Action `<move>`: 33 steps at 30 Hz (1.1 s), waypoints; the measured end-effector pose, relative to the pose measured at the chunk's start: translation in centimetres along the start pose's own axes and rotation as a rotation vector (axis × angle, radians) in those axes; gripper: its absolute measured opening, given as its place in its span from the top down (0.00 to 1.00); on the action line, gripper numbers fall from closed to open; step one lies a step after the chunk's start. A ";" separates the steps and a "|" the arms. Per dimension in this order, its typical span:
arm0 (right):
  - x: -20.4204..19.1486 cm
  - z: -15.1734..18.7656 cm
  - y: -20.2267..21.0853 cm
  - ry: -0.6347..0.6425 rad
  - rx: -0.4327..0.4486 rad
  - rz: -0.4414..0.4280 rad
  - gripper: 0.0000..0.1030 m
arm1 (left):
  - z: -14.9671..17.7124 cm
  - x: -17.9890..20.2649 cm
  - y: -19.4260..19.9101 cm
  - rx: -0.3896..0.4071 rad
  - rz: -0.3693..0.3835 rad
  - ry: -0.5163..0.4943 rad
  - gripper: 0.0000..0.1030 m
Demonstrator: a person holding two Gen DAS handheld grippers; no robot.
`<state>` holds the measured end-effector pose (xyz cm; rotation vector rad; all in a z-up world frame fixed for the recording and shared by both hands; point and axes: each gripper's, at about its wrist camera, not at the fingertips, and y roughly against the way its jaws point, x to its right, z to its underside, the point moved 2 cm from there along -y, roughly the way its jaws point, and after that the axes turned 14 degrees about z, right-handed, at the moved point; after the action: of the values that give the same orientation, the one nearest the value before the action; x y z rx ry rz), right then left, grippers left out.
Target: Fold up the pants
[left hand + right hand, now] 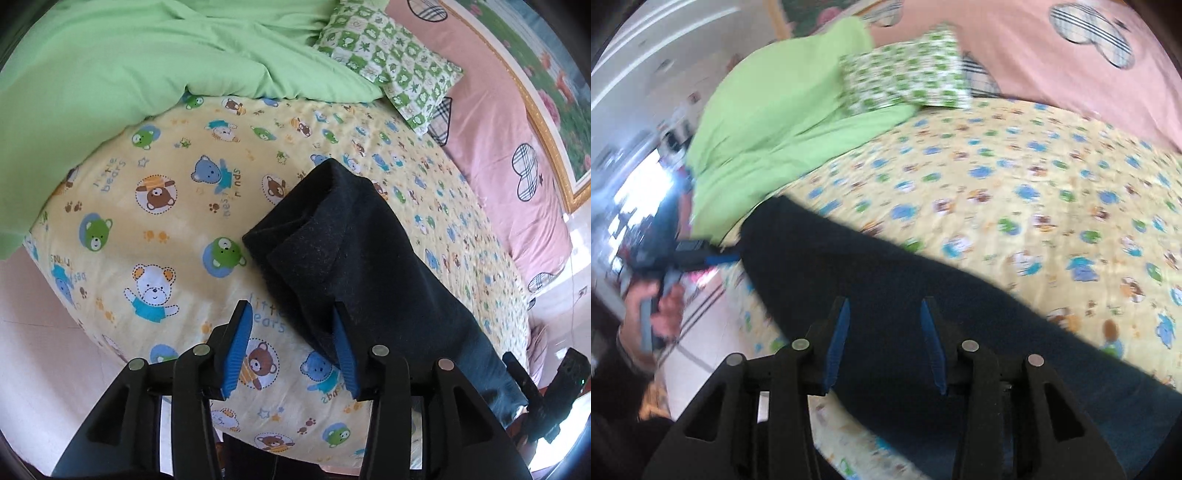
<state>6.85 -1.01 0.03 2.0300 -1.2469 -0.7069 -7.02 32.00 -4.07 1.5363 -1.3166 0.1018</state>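
- Two sets of tongs are in view, each in one hand of a person; both stand partly open and hold nothing.
- Left tongs (pixel 293 347): blue pads apart over the bed (pixel 177 206). The right pad lies at the edge of the pants (pixel 369 266); the left pad is over bare sheet. No cloth is pinched.
- Right tongs (pixel 884 343): pads apart above the dark cloth, which passes under the gap; I judge no grip. This view is blurred.
- Pants: dark, laid as a long band along the near edge of the bed, on the bear-print sheet. At the end before the left tongs one layer lies doubled over another.
- Progress, as a judgement: at least one fold is made and the cloth released. The band is still long, so a further fold across its length appears outstanding.
- Containers: none seen.
- Also present: green quilt (pixel 129 62) and patterned pillow (pixel 391 59) towards the far edge, clear of the pants.
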 end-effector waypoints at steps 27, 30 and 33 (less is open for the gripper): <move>-3.7 -5.0 -13.8 0.205 -0.450 -0.177 0.77 | -1.5 2.8 -4.4 0.009 -0.001 -0.171 0.78; -4.9 -6.0 -11.1 0.288 -0.312 -0.061 0.85 | -1.9 4.9 -1.4 0.092 0.027 -0.245 0.80; -6.0 -8.3 -7.7 0.335 -0.124 0.074 0.96 | -2.5 6.1 0.5 0.141 0.074 -0.278 0.81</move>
<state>14.76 9.08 0.23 1.8961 -1.0496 -0.3791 -3.68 29.91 1.19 1.6647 -1.6147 0.0284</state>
